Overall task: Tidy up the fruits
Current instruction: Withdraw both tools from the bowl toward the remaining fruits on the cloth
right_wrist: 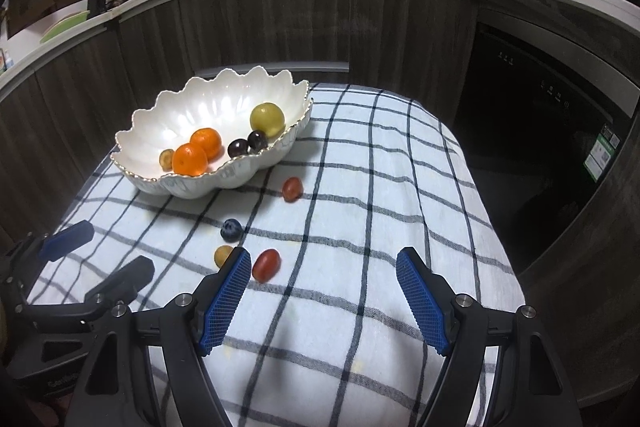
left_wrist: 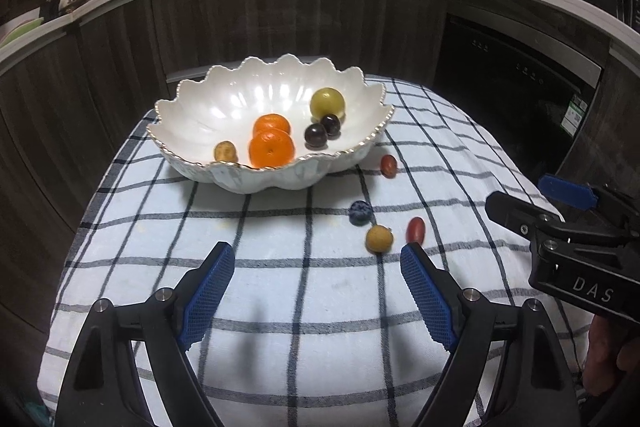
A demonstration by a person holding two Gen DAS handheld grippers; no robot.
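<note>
Nearest, the left claw [left_wrist: 316, 259] and the right claw [right_wrist: 324, 265] are both standing open with nothing between the pads, hanging over the checked cloth [left_wrist: 280, 327] on the surface. Just beyond them a tan fruit [left_wrist: 378, 238], a red fruit [left_wrist: 415, 230] and a blueberry [left_wrist: 360, 212] are lying loose on the cloth. Farther, a second red fruit [left_wrist: 388, 166] is sitting just beside the white scalloped bowl [left_wrist: 192, 115], which is holding two oranges [left_wrist: 272, 149], two dark fruits [left_wrist: 316, 135], a yellow-green fruit [left_wrist: 327, 103] and a small tan one.
</note>
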